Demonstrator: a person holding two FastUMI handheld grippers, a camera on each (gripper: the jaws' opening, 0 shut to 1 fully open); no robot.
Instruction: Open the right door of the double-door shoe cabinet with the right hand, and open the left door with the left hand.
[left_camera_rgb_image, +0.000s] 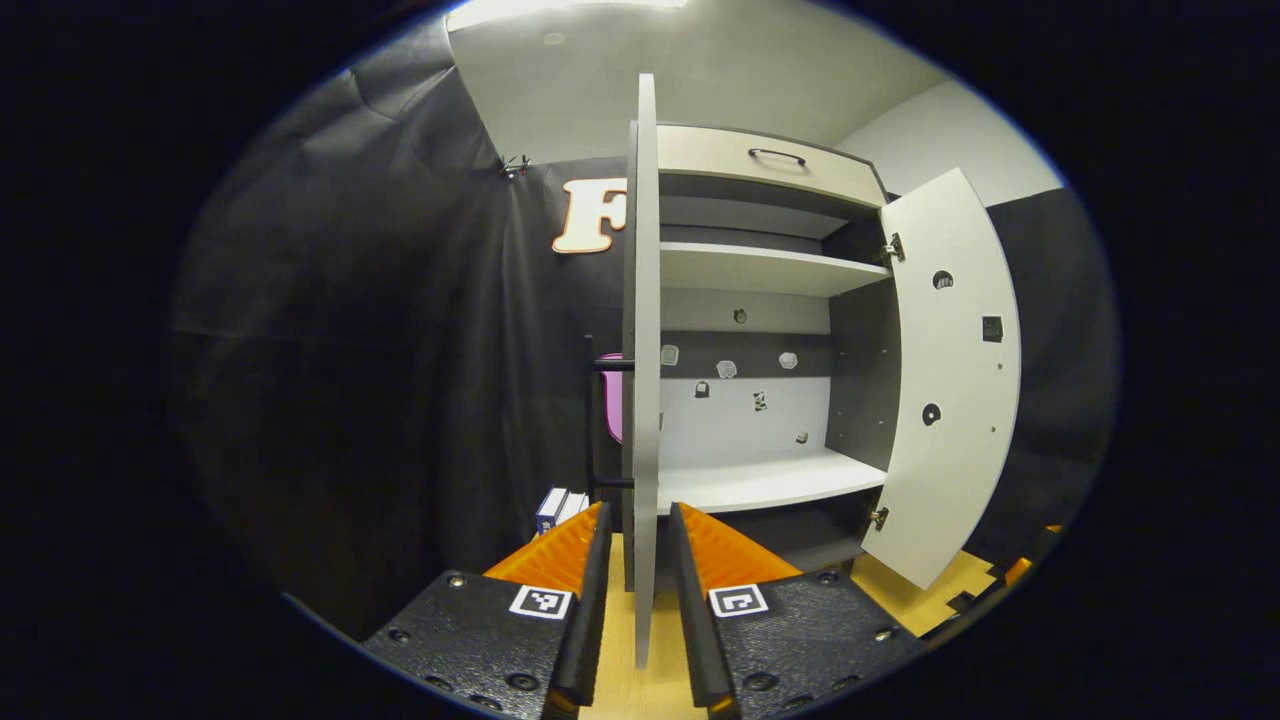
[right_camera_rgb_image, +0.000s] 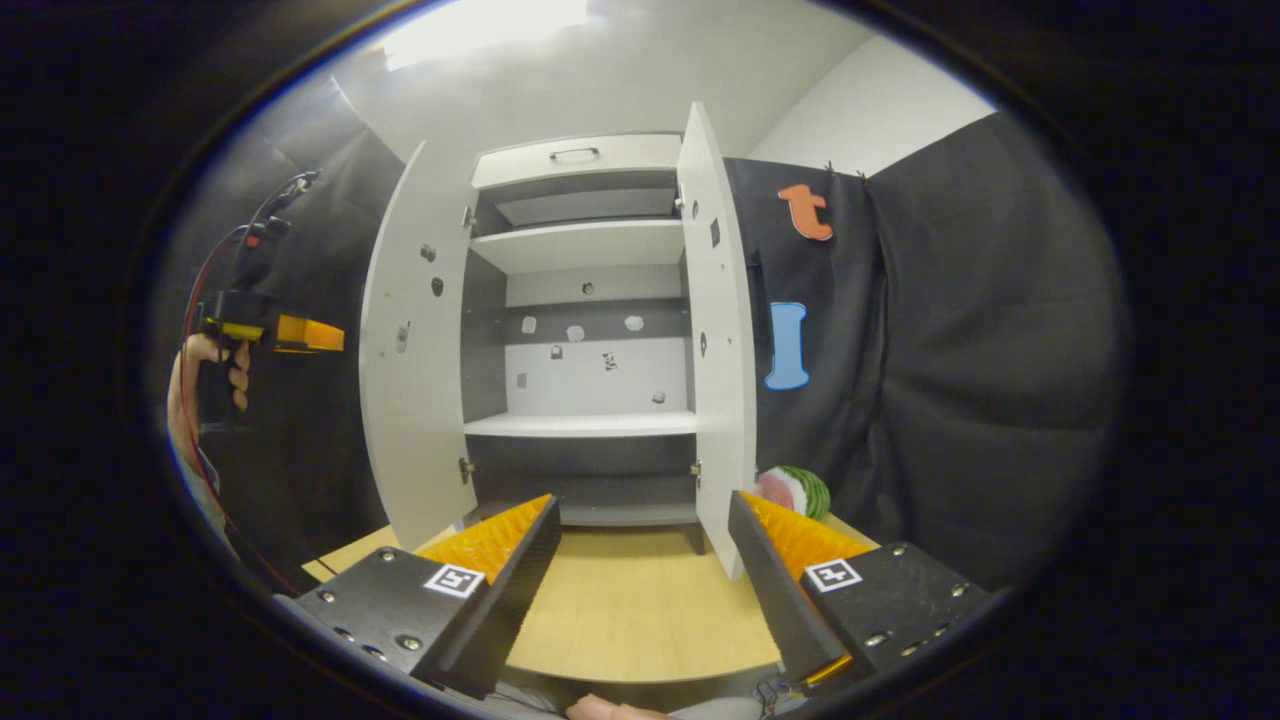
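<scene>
Left door (left_camera_rgb_image: 646, 350): upright, edge-on, standing between the left hand-held gripper's (left_camera_rgb_image: 640, 545) parted fingers, not pinched. Right door (right_camera_rgb_image: 715, 330): swung wide, ahead of the gaping, empty right hand-held gripper (right_camera_rgb_image: 640, 530).

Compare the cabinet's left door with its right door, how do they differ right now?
The left door sits edge-on between the left hand-held gripper fingers with gaps either side; the right door hangs free, beyond the open right hand-held gripper. The left door carries a dark bar handle outside. Both are pale, swung open.
</scene>
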